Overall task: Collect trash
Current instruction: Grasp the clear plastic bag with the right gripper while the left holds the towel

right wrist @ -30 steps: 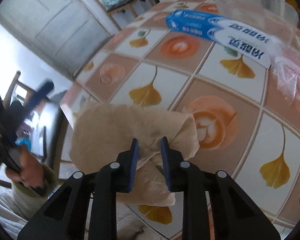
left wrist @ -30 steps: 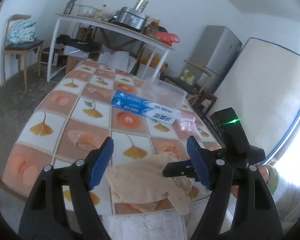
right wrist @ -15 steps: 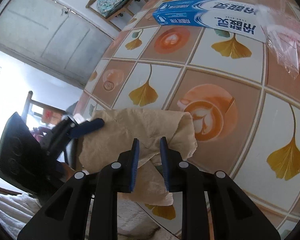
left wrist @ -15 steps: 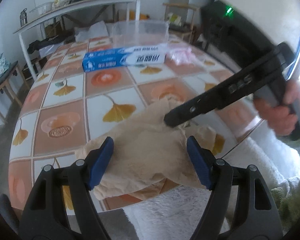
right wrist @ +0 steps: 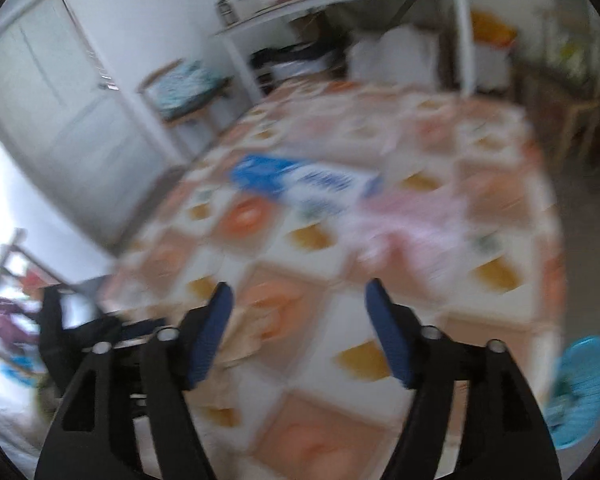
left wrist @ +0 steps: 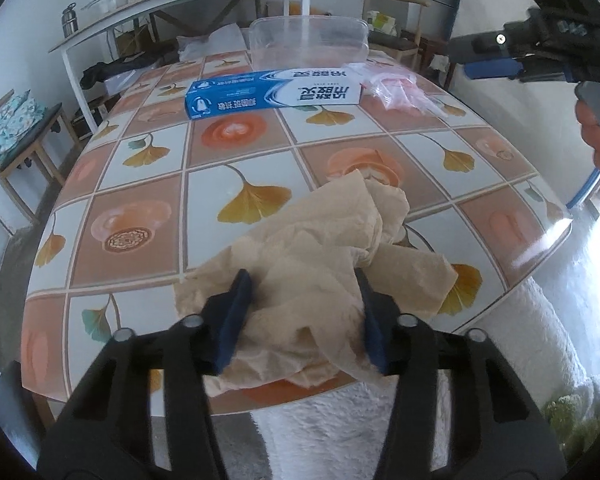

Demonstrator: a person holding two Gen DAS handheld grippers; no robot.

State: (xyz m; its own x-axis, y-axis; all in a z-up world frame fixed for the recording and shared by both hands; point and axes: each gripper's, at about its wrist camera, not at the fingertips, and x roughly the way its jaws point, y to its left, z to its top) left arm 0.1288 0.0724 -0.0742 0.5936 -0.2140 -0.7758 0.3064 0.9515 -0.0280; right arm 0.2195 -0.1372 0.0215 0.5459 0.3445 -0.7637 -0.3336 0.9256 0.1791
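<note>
Currently the crumpled brown paper (left wrist: pixel 324 256) lies at the near edge of the tiled surface (left wrist: pixel 140 184), bunched between the closing jaws of the left gripper (left wrist: pixel 304 320). Continue closing until both pads press the thick folds, then lift straight up. The right gripper (right wrist: pixel 300 328) hangs apart, jaws opening and empty; keep it clear of the blue box (left wrist: pixel 272 94).

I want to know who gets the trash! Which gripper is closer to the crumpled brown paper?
Left. The left gripper is closing around the crumpled brown paper; the right gripper, opening and empty, is above the table, away from it.
</note>
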